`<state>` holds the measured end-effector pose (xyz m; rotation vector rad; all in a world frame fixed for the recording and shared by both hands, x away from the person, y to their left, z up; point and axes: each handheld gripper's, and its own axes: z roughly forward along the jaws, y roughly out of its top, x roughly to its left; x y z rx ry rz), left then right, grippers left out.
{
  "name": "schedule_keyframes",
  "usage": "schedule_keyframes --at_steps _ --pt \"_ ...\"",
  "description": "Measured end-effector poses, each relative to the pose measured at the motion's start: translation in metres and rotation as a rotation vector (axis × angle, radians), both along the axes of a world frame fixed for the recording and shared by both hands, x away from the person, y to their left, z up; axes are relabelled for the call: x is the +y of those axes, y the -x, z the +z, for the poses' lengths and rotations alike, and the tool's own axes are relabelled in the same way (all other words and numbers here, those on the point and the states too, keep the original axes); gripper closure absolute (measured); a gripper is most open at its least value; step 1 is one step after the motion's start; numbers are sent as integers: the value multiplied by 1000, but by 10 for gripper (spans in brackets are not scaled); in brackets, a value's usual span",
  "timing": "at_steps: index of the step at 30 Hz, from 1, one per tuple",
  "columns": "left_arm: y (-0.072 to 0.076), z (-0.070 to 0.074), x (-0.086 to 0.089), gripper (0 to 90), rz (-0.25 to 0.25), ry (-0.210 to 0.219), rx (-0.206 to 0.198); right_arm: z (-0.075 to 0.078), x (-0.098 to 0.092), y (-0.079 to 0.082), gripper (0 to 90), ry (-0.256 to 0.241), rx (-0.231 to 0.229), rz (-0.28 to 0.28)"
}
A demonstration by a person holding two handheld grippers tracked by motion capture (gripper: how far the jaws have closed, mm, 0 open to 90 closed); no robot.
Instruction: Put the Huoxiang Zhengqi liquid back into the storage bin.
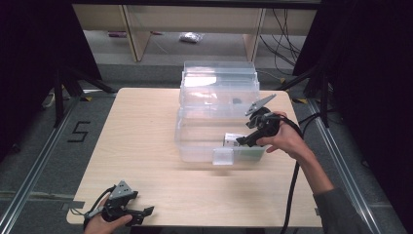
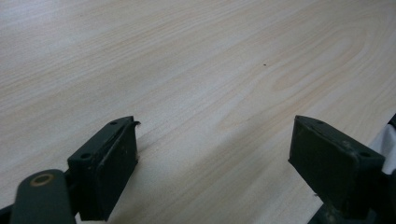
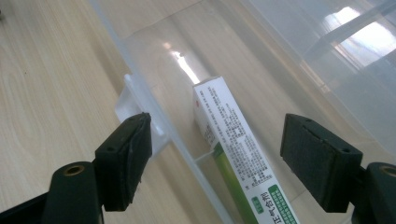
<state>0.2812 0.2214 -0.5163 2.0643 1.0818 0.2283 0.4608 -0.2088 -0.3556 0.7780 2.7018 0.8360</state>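
A clear plastic bin [image 1: 195,139] stands on the wooden table [image 1: 141,141], with its lid [image 1: 219,80] folded open behind it. A white and green carton [image 1: 242,146] lies inside along the near wall. My right gripper [image 1: 242,142] is open at the bin's near right corner, just above the carton. In the right gripper view the carton [image 3: 233,140] lies between the open jaws of my right gripper [image 3: 217,149]; one jaw is over the bin's rim [image 3: 140,84], the other over its inside. My left gripper [image 1: 146,210] rests open at the table's near left edge. In its own view my left gripper [image 2: 215,158] holds nothing above bare wood.
A white latch tab [image 1: 223,156] sticks out from the bin's near wall. A small dark object [image 1: 235,101] shows at the lid. Black stand legs [image 1: 73,83] and cables [image 1: 285,44] lie on the floor beyond the table. A "5" [image 1: 78,131] is marked on the floor at left.
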Motion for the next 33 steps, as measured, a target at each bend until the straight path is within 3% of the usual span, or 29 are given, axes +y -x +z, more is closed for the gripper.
schedule_keyframes --at_steps 8,10,11,15,16,19,20,23,26,29,30,31,33 --pt "0 1 1 148 -8 -11 4 -6 1 11 244 -40 0 -56" --pt "0 0 0 148 1 3 1 -7 1 12 239 -51 -13 -37" --pt "-1 1 1 148 -17 -16 -1 -8 2 13 238 -66 -30 -46" --pt "0 0 0 148 -2 0 -2 -9 3 18 236 -82 -12 -55" --pt "0 1 1 148 -13 -15 3 -10 4 20 233 -89 -14 -65" --pt "0 1 1 148 -9 -13 5 -15 3 22 231 -98 -53 -29" --pt "0 1 1 148 -14 -15 -1 -13 3 26 229 -97 -14 -55" --pt "0 0 1 148 -9 -9 -1 -17 2 30 220 -109 -49 -53" --pt "0 1 1 148 -9 -13 2 -18 1 34 219 -110 -26 -53" --pt "0 0 0 148 3 3 0 -23 -1 38 220 -124 -54 -48" --pt "0 0 -1 148 3 3 1 -22 -2 39 220 -116 -33 -50" --pt "0 0 -1 148 3 3 1 -24 -2 40 220 -121 -53 -50" --pt "0 0 -1 148 3 3 2 -24 -2 43 221 -119 -21 -55"
